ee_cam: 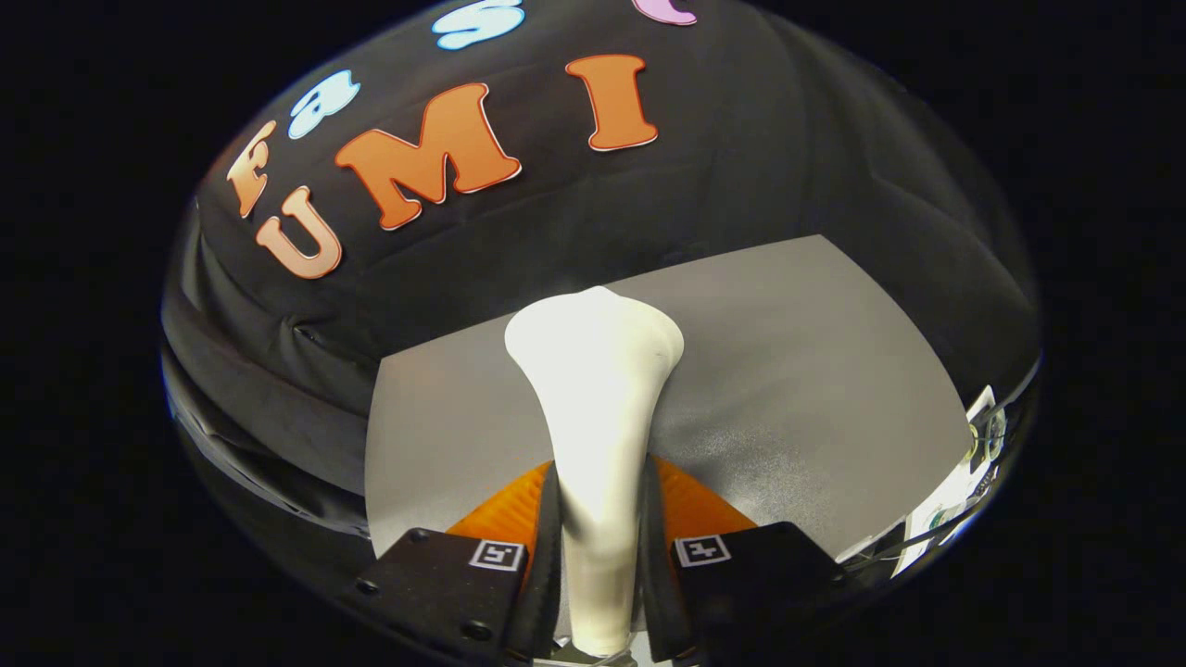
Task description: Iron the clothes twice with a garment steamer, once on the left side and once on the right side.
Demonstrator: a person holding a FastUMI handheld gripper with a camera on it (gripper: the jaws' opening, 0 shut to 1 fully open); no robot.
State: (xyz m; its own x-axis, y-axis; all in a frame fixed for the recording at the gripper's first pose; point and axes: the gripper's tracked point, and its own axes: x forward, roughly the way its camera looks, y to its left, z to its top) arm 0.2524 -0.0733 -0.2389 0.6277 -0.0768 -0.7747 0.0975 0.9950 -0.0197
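1. Gripper [598, 556] fingers [547, 547] are narrowed onto the steamer [593, 417], both dark pads pressing its slim handle from 9 and 3 o'clock.
2. Behind the pads, ribbed orange finger bodies meet black blocks that carry small square markers.
3. Smooth, matte and cream-white, the steamer rises from between the fingers toward 12 o'clock, flaring into a wide rounded head.
4. Beyond the head lies a flat grey surface [815, 371], finely grained, with a soft sheen near 4 o'clock.
5. Folded black cloth [788, 157] backs that surface.
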